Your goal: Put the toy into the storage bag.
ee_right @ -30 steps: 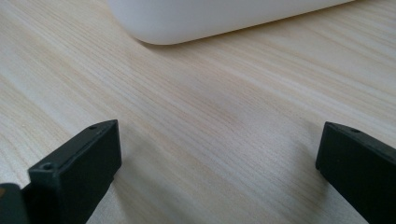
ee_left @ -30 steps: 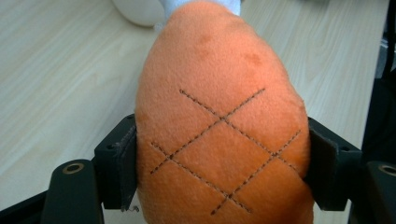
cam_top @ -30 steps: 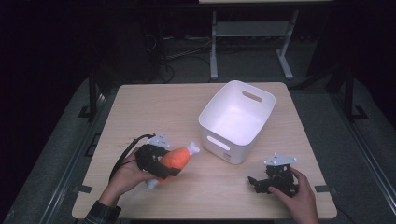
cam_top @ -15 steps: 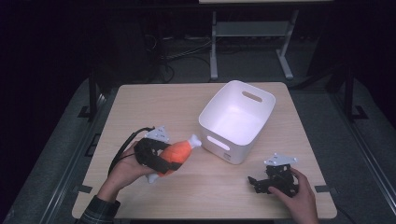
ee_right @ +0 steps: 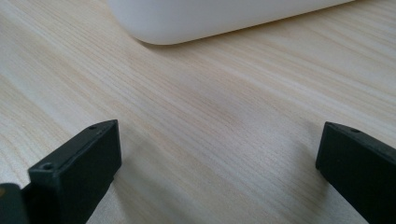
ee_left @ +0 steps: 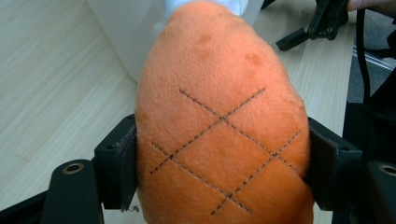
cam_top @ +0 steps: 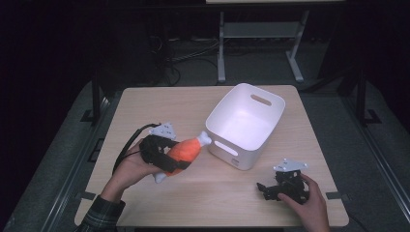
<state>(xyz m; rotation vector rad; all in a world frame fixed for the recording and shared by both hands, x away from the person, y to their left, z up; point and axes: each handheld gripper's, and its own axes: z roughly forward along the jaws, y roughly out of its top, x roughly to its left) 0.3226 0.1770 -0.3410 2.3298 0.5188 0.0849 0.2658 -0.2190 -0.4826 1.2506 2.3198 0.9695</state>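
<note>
An orange plush drumstick with white bone ends hangs above the table, left of the white bin. My left gripper is shut on its thick orange body. In the left gripper view the toy bulges between both pads, its brown cross-stitching facing the camera. The toy's white tip points at the bin's near left wall. My right gripper rests on the table at the front right, jaws wide open with only bare wood between them.
The wooden table has dark floor on all sides. The bin stands just beyond the right gripper. A metal stand is behind the table. The left gripper view also catches the right gripper farther off.
My left gripper has lifted the drumstick and carried it a little toward the bin. The right gripper has stayed put.
</note>
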